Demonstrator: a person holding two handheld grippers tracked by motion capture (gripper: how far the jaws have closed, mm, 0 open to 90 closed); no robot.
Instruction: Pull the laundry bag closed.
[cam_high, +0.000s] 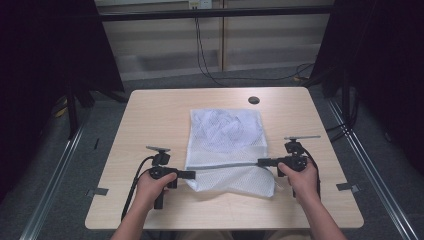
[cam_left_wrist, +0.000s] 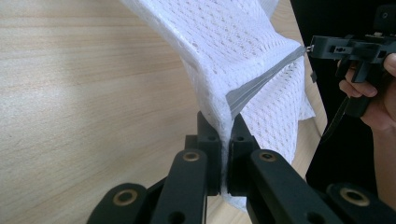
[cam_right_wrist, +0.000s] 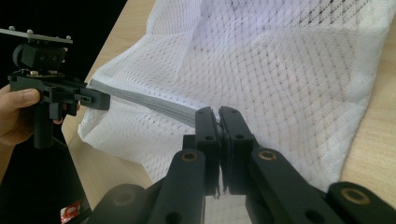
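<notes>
The white mesh laundry bag (cam_high: 227, 150) lies in the middle of the wooden table (cam_high: 150, 115), its far half flat on the wood with something pale bundled inside, its near part lifted a little; a grey zipper band (cam_high: 225, 165) runs across it from left to right, pulled nearly straight between the two grippers. At the left end the left gripper (cam_high: 192, 174) has its jaws closed tight on the mesh right where the band ends; in the left gripper view the cloth (cam_left_wrist: 243, 56) rises out of the pinch in a steep fold. At the right end the right gripper (cam_high: 261, 161) is clamped too; in the right gripper view its jaws (cam_right_wrist: 218, 122) meet on the band's other end, most likely at the zipper pull, though the small piece itself is hidden between the pads. Each gripper sits in a hand coming in from the near edge, cables trailing behind; a small dark round disc (cam_high: 254, 100) sits on the far part of the table, well apart from the bag.

The risk, as I judge it, lies in the tension; if the right hand drags along the band while the left grip holds only thin mesh, the cloth may slip out and the whole bag slide rightward instead of the zipper running; a pull off the band's line could jam the slider, or snag and tear the netting.
</notes>
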